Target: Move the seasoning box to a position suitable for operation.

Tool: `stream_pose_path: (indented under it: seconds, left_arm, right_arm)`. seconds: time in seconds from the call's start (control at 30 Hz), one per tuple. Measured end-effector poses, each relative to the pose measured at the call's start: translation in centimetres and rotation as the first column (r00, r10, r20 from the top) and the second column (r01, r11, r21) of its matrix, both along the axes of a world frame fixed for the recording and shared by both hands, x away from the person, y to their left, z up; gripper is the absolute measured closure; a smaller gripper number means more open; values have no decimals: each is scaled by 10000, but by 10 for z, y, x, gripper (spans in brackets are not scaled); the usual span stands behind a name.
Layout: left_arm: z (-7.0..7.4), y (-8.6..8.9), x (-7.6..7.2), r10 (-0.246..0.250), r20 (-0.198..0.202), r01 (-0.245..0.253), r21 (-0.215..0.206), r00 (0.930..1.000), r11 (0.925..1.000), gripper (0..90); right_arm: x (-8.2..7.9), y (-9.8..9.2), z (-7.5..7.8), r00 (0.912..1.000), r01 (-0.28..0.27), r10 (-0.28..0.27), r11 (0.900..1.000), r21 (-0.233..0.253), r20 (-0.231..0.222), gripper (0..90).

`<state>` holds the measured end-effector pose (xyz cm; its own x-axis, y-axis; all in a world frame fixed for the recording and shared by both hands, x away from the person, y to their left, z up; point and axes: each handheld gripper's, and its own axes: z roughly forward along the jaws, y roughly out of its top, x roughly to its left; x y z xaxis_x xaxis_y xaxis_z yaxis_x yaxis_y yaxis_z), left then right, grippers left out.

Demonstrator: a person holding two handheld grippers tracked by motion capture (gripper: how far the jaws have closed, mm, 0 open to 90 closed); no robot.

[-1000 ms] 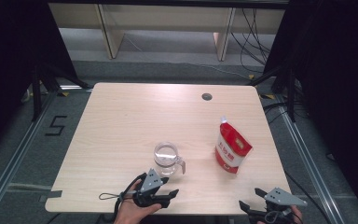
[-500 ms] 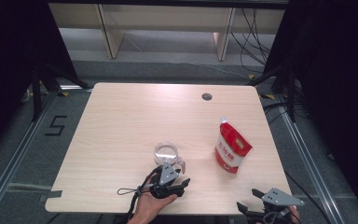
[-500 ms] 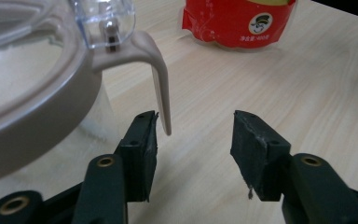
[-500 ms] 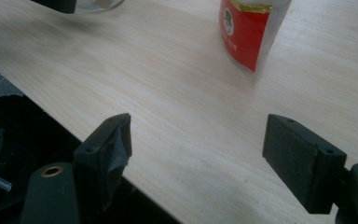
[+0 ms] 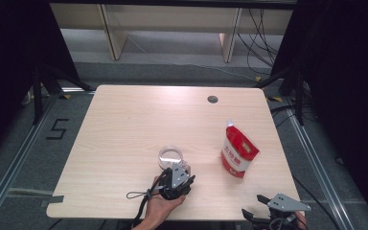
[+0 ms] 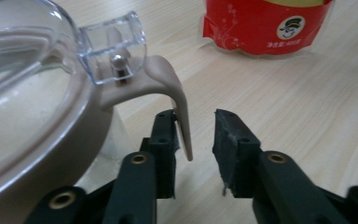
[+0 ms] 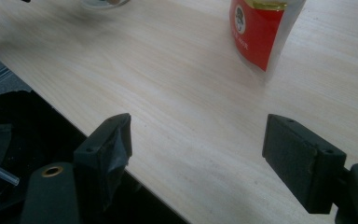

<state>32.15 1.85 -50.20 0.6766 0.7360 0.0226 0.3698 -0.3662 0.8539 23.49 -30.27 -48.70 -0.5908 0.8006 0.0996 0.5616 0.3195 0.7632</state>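
The jug (image 5: 171, 157) stands near the front edge of the table (image 5: 124, 129), left of the red pouch (image 5: 238, 154). It is a clear-walled vessel with a beige rim and a beige handle (image 6: 177, 107) that curves down from a hinged clear lid tab (image 6: 114, 44). It looks empty, so it should be light, and its smooth hard plastic or glass could slip or tip if nudged from the side. The handle is the natural place to take hold: thin, stiff and set clear of the body.

The left hand-held gripper (image 6: 196, 140) is narrowly open around that handle, one pad touching or almost touching its inner face and the other a short gap away on the outside. The right hand-held gripper (image 7: 198, 154) hangs wide open over the table's front edge, holding nothing, with the pouch well ahead of it.

The high view gives the layout but hides the handle under the left hand-held gripper (image 5: 177, 179). The left gripper view shows how the pads sit around the handle.
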Motion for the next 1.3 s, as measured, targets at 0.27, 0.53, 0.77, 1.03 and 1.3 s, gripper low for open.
stream_pose_path:
  seconds: [0.27, 0.53, 0.77, 1.03, 1.3]
  left_arm:
    - [-1, -2, 0, 244, 327, -244, 0, 9992, 9997, 817]
    - [1, 11, -3, -320, -142, 315, -356, 9994, 9989, 836]
    - [4, 30, -8, -1114, -614, 1085, -489, 9919, 9929, 845]
    - [9, 49, -16, -1685, -420, 1677, -234, 9848, 9856, 895]
    - [8, 43, -15, -1722, -584, 1692, -530, 9833, 9842, 852]
  right_arm:
    - [2, -1, 0, 9992, -180, 187, 9996, -201, 348, 247]
    - [2, -1, -1, 9988, -258, 270, 9992, -296, 407, 248]
    - [0, 2, -1, 9998, -185, 184, 9998, -26, -98, 248]
    - [3, 1, -2, 9990, -409, 411, 9991, -109, 181, 248]
    - [3, 3, -2, 9989, -460, 462, 9988, -163, 100, 247]
